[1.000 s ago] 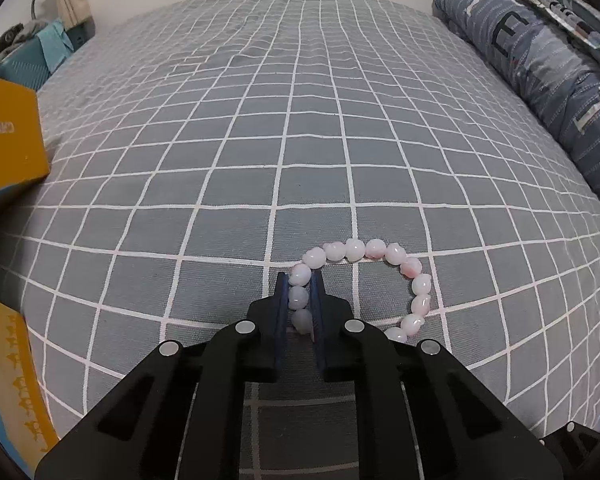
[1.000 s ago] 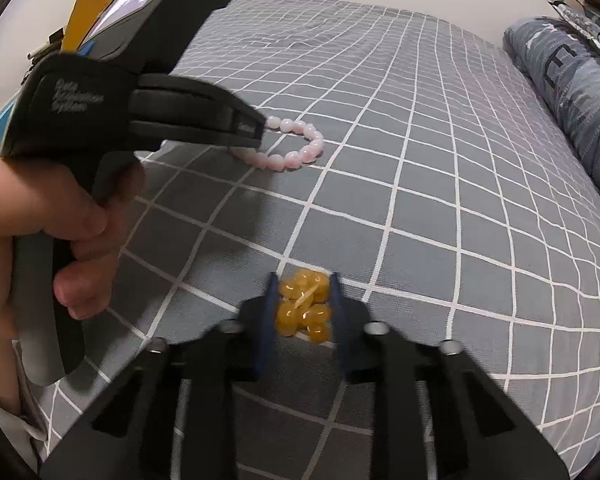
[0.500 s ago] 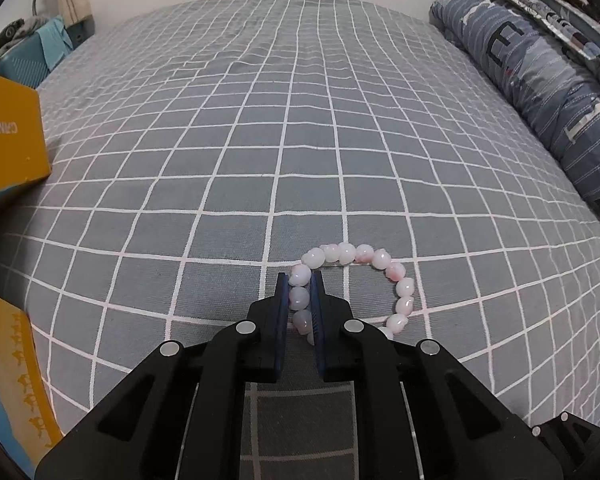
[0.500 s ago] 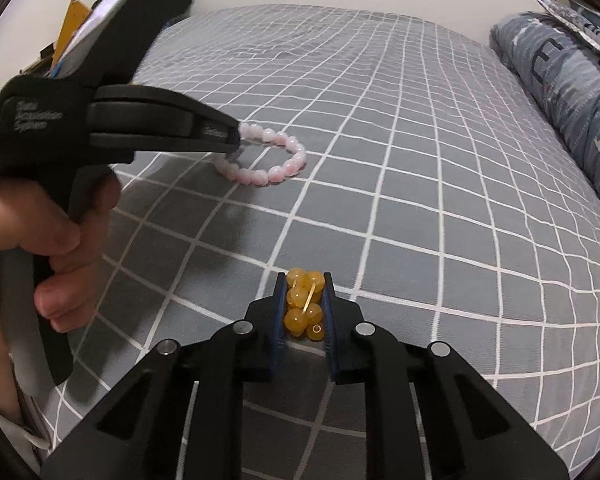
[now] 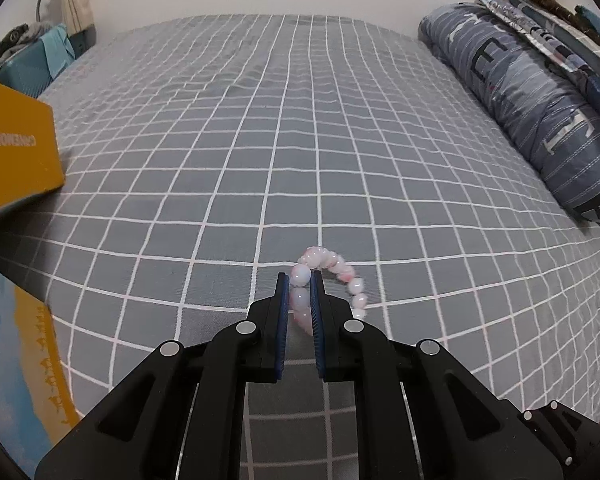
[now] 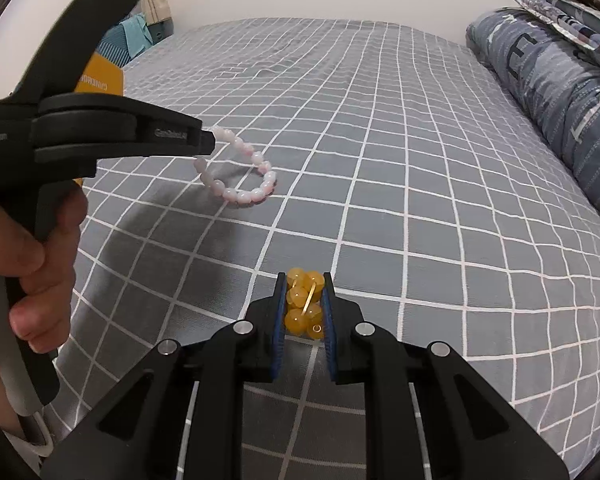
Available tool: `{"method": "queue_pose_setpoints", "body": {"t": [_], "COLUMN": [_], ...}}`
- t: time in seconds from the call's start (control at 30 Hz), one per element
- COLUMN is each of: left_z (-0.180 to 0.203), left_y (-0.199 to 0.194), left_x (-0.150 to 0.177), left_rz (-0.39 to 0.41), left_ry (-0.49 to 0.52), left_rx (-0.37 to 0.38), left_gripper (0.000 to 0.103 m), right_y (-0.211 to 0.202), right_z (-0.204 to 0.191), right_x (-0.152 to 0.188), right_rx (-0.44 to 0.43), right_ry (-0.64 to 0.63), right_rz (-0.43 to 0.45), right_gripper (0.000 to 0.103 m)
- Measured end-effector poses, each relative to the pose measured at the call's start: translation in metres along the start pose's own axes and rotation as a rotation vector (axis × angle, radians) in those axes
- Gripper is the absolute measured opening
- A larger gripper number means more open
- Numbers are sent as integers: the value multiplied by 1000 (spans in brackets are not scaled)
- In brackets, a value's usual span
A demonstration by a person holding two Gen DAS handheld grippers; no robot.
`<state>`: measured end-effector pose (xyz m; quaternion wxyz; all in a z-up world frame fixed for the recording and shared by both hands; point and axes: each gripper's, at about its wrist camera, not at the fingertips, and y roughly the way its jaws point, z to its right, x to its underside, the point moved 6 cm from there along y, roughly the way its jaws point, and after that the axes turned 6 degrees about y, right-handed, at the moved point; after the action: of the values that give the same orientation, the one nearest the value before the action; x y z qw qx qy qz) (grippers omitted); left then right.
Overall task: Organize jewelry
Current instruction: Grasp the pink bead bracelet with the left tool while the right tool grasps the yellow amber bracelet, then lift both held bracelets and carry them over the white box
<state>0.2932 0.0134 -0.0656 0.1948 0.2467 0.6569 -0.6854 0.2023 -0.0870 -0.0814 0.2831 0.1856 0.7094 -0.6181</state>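
Note:
My left gripper (image 5: 299, 280) is shut on a pink bead bracelet (image 5: 332, 276) and holds it just above the grey checked bedspread (image 5: 284, 128). In the right wrist view the bracelet (image 6: 240, 184) hangs from the left gripper (image 6: 208, 140), its low end close to the bedspread. My right gripper (image 6: 303, 280) is shut on a bunched yellow bead bracelet (image 6: 303, 306) with a gold wire, held above the bedspread (image 6: 380, 160).
An orange box (image 5: 16, 152) lies at the left edge of the bed, also seen in the right wrist view (image 6: 100, 76). A blue striped rolled duvet (image 5: 540, 92) lies along the right side. A yellow and blue item (image 5: 32, 360) sits at lower left.
Both grippers have risen from the bedspread. The pink bracelet now hangs from the left gripper instead of lying flat. The right gripper closed on the yellow beads and lifted them.

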Motion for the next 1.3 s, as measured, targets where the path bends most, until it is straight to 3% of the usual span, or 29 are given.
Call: {"method": "queue_pose_setpoints", "body": {"t": [0.87,1.3], "left_z": [6,-16], "left_y": [-91,-140], "left_x": [11,23], "left_rz": [90,123], "left_ry": [30,24], "left_rx": [-38,-66], "left_gripper": [10,10], "right_y": [-52,-84], "right_z": [18,-8], "right_x": [-23,-34], "right_rx": [105,91], "right_ry": [74,55], "right_rz": [73,118], "right_gripper": [15,15]}}
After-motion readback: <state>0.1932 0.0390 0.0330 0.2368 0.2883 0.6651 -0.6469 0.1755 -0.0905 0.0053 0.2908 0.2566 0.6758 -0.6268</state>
